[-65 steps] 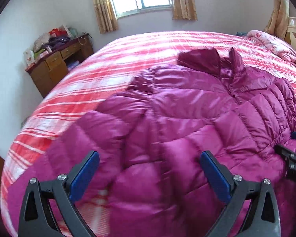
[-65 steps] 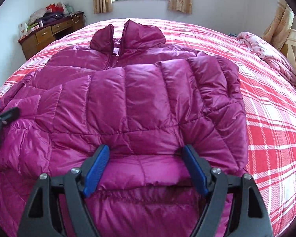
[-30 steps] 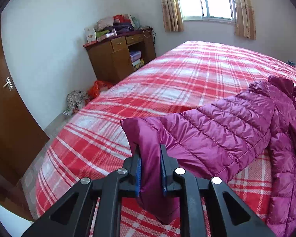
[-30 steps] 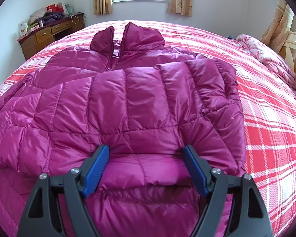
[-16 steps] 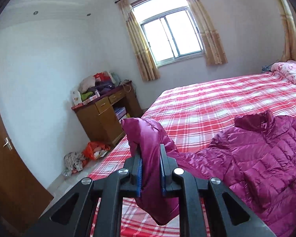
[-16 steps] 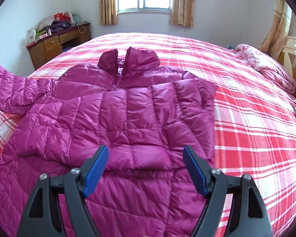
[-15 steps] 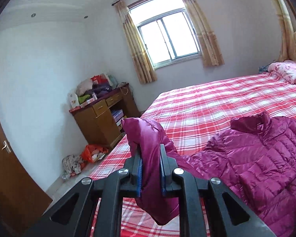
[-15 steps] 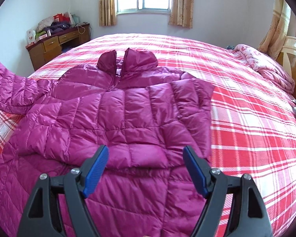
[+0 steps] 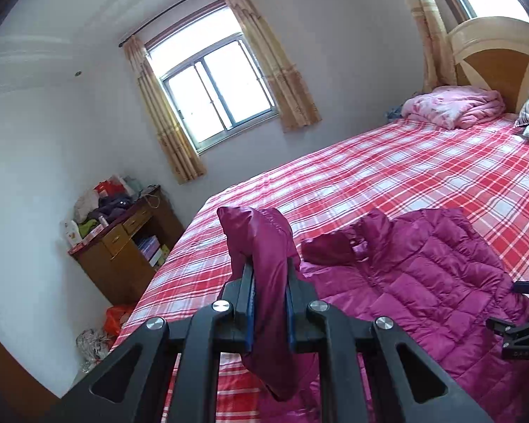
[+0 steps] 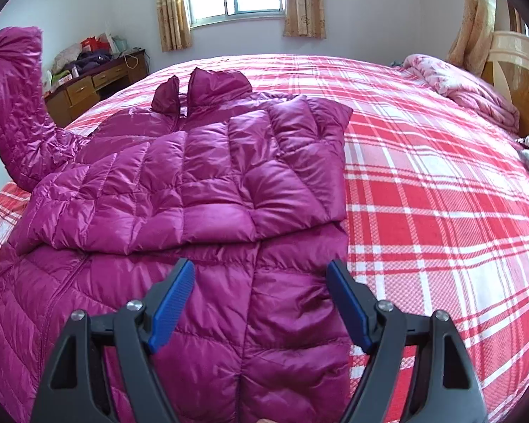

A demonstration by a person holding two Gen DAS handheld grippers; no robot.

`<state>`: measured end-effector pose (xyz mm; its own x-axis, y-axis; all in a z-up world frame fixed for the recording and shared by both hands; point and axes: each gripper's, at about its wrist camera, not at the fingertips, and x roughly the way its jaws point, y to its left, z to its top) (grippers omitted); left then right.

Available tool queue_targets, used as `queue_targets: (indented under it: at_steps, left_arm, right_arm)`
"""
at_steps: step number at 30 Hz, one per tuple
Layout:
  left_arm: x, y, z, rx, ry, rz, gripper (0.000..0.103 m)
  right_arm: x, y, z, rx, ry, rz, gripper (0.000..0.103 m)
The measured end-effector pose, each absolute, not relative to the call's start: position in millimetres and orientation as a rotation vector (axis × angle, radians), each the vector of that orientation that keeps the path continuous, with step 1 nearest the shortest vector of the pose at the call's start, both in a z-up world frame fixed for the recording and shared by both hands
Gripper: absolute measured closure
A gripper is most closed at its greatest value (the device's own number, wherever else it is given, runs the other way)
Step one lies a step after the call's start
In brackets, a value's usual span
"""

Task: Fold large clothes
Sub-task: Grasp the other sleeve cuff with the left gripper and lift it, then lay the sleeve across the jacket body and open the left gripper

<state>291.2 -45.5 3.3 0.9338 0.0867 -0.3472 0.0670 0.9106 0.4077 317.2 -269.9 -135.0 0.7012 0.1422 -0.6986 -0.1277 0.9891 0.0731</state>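
Observation:
A magenta quilted down jacket [image 10: 194, 183] lies front up on the bed, collar toward the window, its right sleeve folded across the chest. My left gripper [image 9: 269, 303] is shut on the cuff of the left sleeve [image 9: 264, 246] and holds it lifted above the bed; the raised sleeve shows at the far left of the right wrist view [image 10: 14, 112]. My right gripper [image 10: 261, 303] is open and empty, hovering over the jacket's lower right part. It also shows at the right edge of the left wrist view [image 9: 525, 317].
The bed [image 10: 441, 194] has a red and white plaid cover. A pink quilt [image 9: 451, 105] and pillows lie by the headboard [image 9: 493, 60]. A cluttered wooden cabinet [image 9: 120, 250] stands left of the bed under the window [image 9: 215, 91]. Bags lie on the floor [image 9: 91, 345].
My left gripper, shut on the sleeve cuff, has lifted it higher and swung right toward the jacket body. My right gripper has pulled back toward the hem and stays open.

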Motion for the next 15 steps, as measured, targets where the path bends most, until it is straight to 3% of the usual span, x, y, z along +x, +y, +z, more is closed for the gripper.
queue_targets:
  at_steps: [15]
  left_arm:
    - [315.3, -131.1, -72.0, 0.475, 0.490, -0.146, 0.090]
  right_arm:
    - [311.6, -278.6, -139.4, 0.085, 0.774, 0.144, 0.023]
